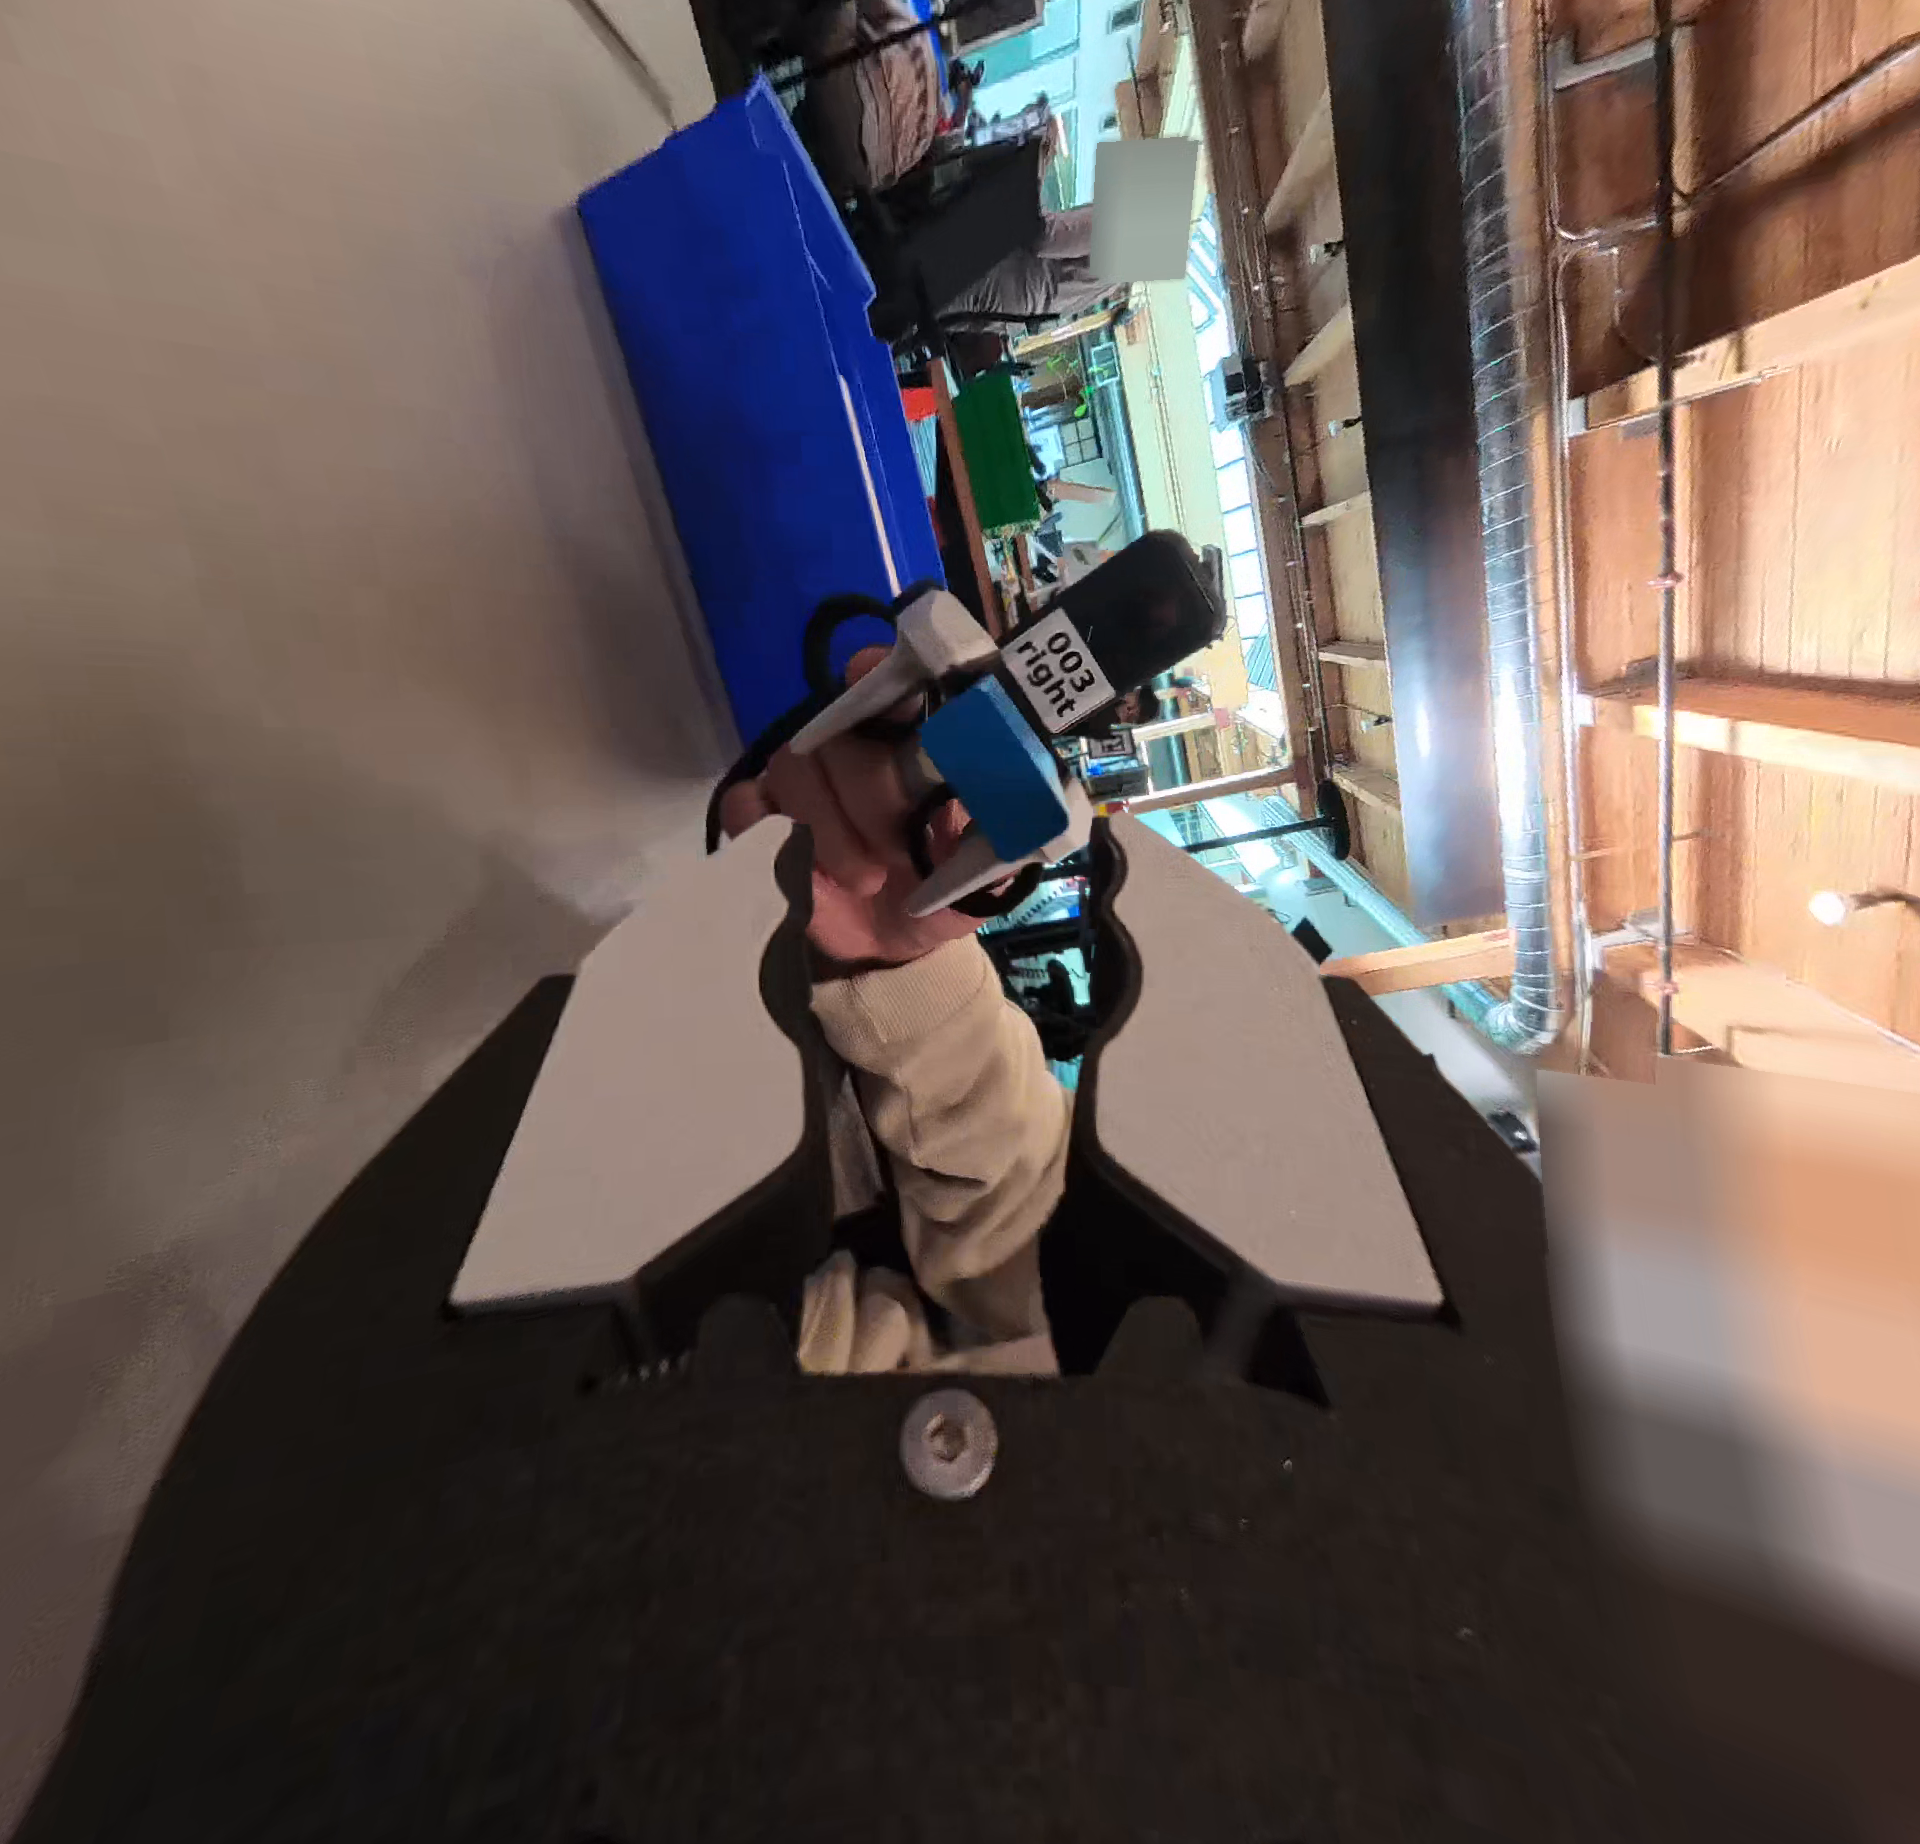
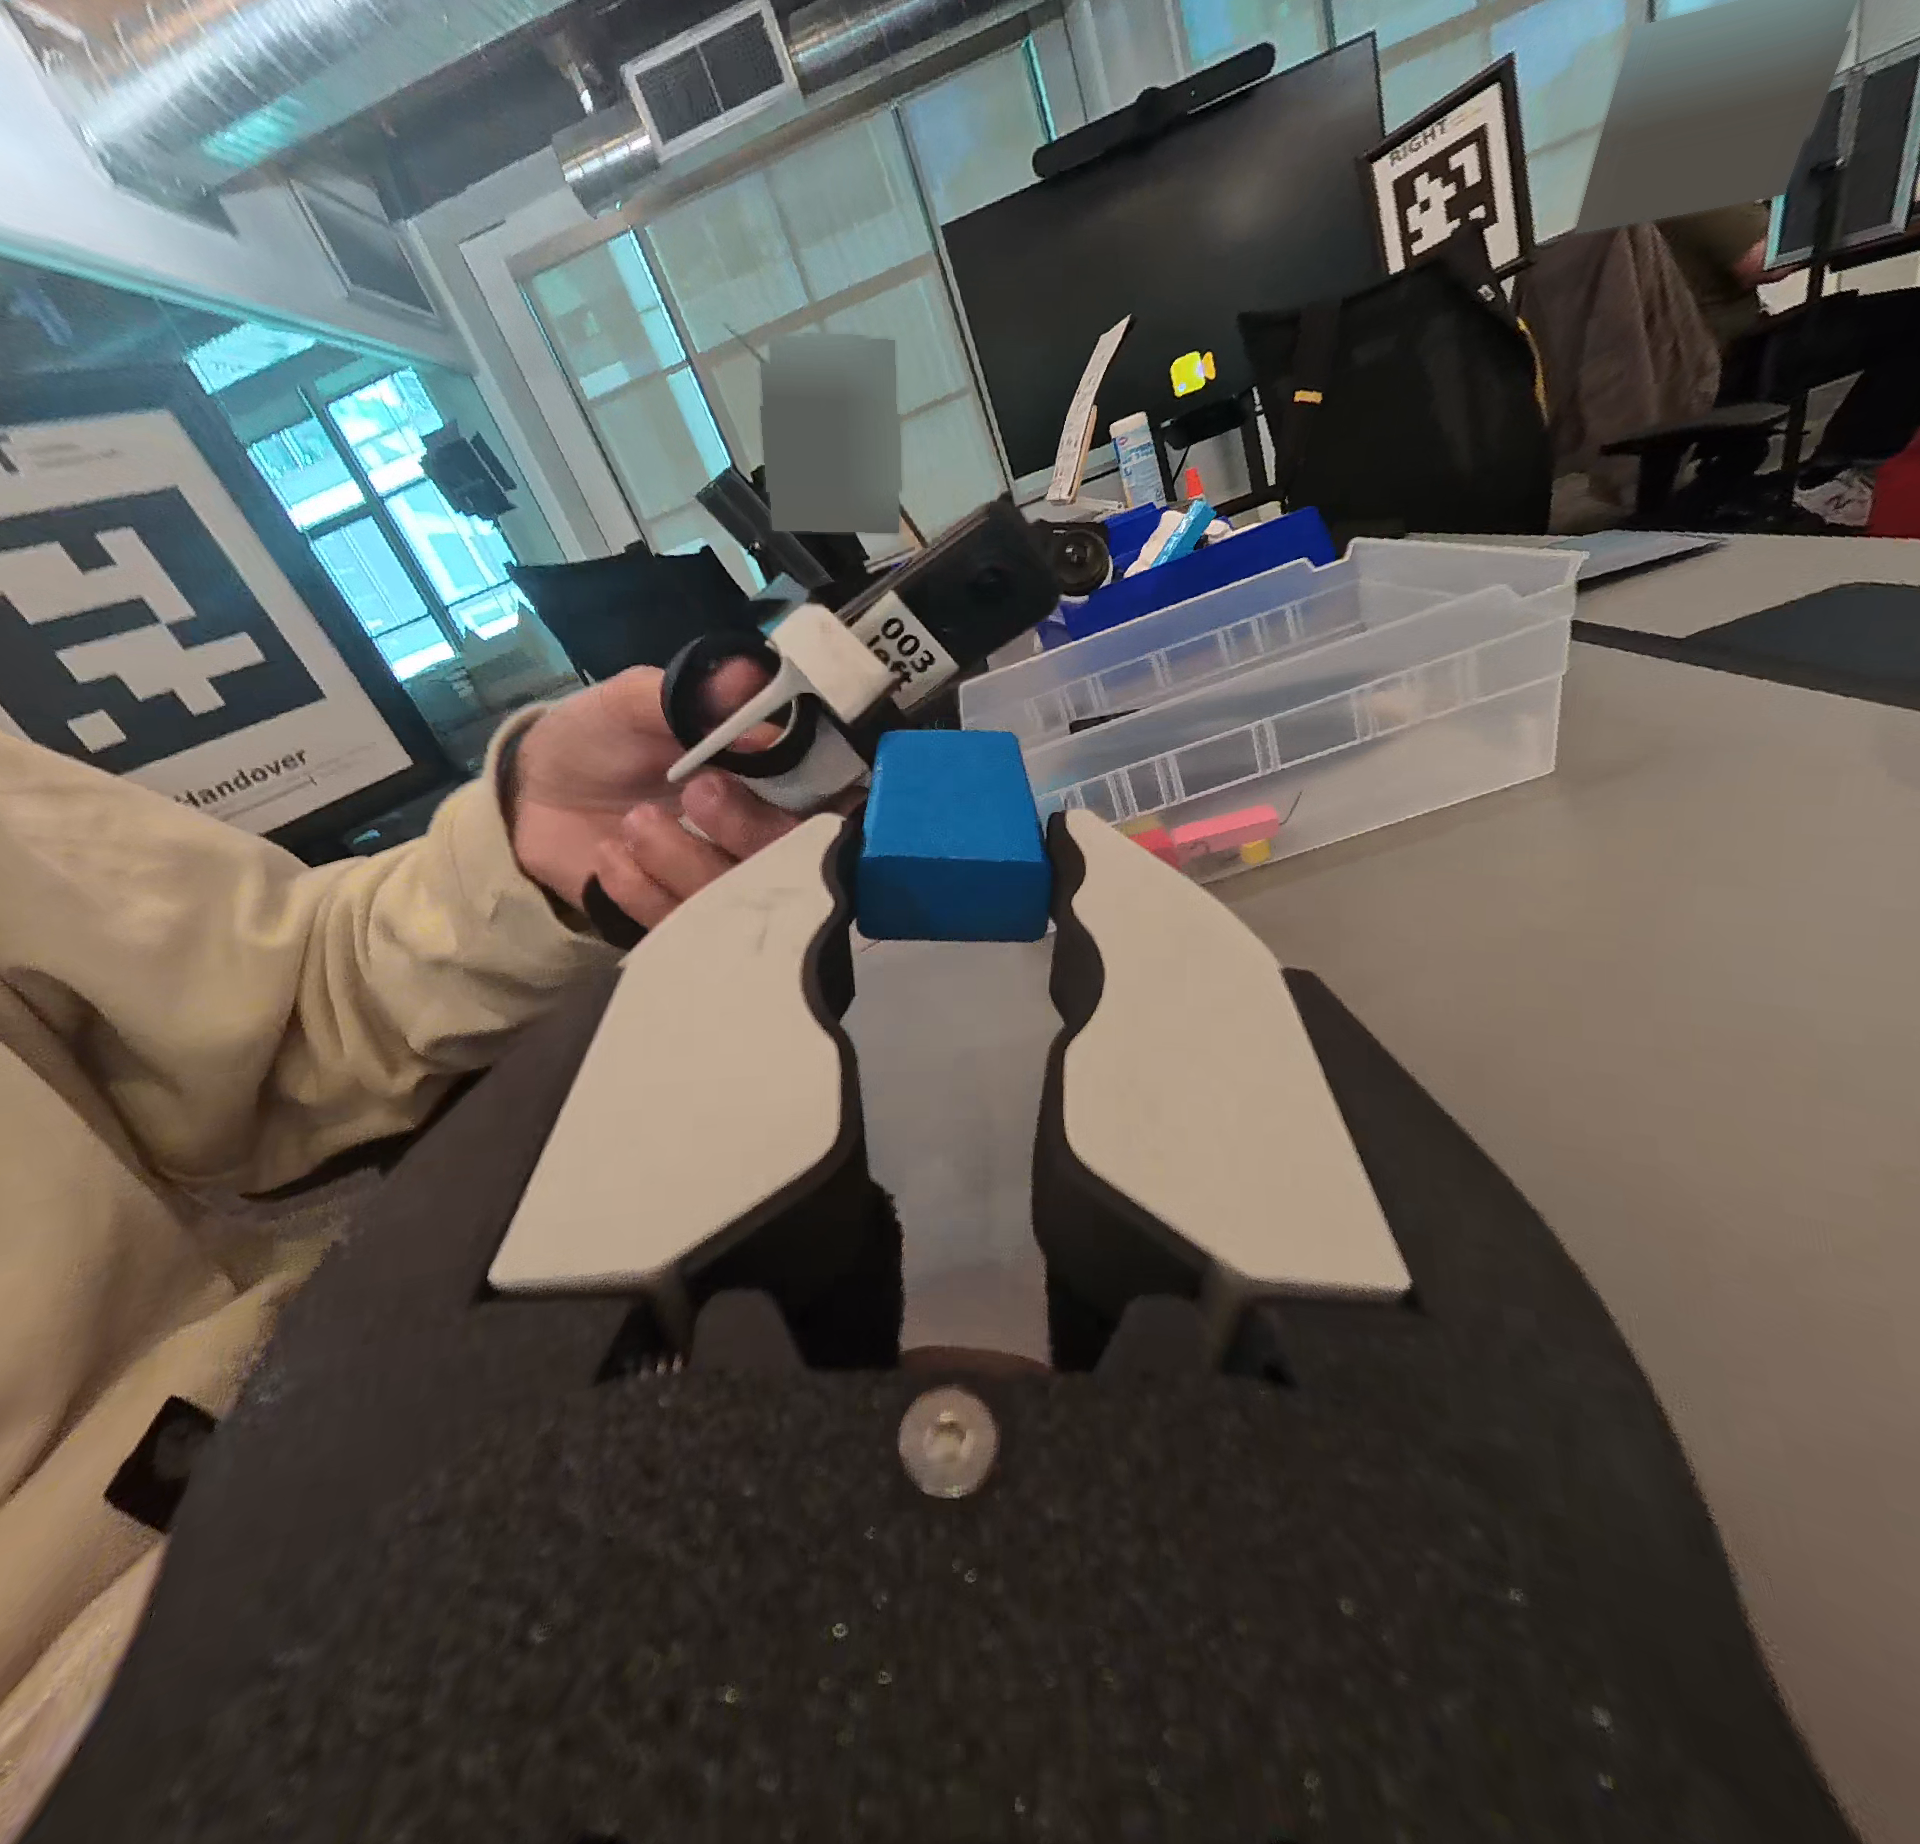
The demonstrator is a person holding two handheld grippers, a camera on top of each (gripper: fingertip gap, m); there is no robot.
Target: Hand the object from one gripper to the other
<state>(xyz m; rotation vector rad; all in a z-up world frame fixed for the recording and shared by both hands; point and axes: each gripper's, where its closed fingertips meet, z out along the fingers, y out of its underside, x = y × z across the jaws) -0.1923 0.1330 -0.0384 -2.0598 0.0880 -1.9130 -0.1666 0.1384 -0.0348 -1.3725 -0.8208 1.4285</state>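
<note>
Right tongs around blue block

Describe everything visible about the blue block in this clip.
The blue block is a solid, matte rectangular piece with softly rounded edges, possibly painted wood or foam. It sits clamped between the fingertips of the right hand-held gripper, one fingertip pressing each side, held in the air above the grey table. The left wrist view shows the same block side-on and tilted. The left hand-held gripper stands open short of it, not touching.
</note>
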